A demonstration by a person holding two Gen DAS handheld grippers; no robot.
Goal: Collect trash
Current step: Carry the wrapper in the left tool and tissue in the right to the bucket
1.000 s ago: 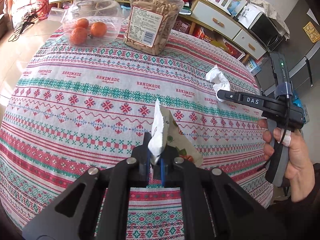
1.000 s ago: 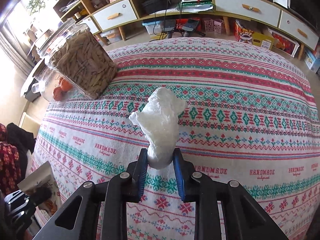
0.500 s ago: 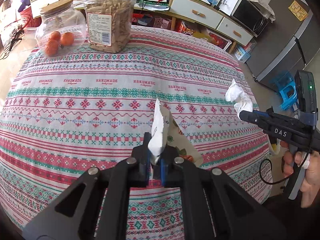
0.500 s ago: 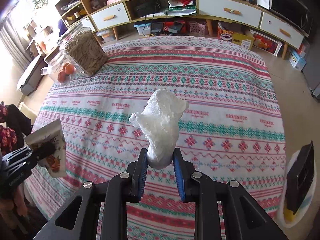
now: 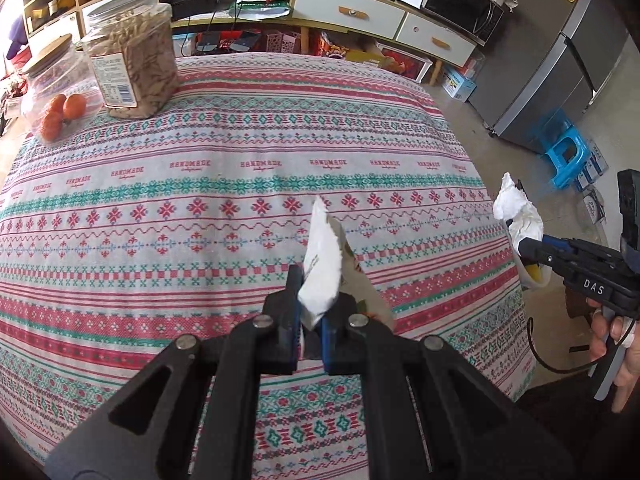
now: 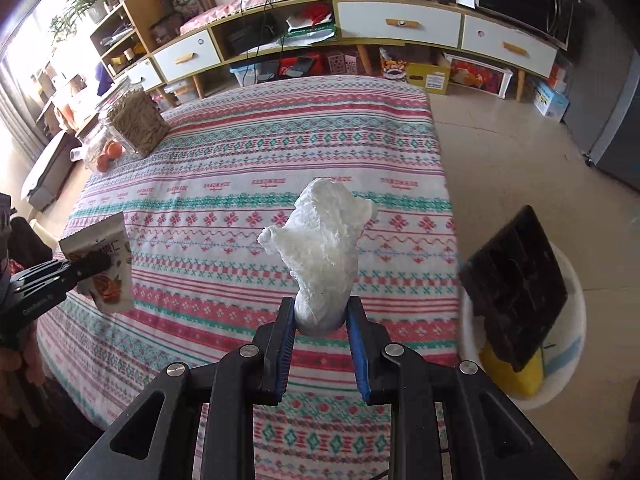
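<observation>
**Both hands loaded, bin off the table's right edge**

The right gripper [image 6: 320,320] pinches a crumpled tissue [image 6: 324,248]; the left gripper [image 5: 310,316], nearly closed, clamps a snack wrapper [image 5: 320,268]. Both hang above the table [image 5: 200,200]. Carry-off looks underway; next, swing right over the bin [image 6: 568,364] and release. Open floor beyond.
</observation>
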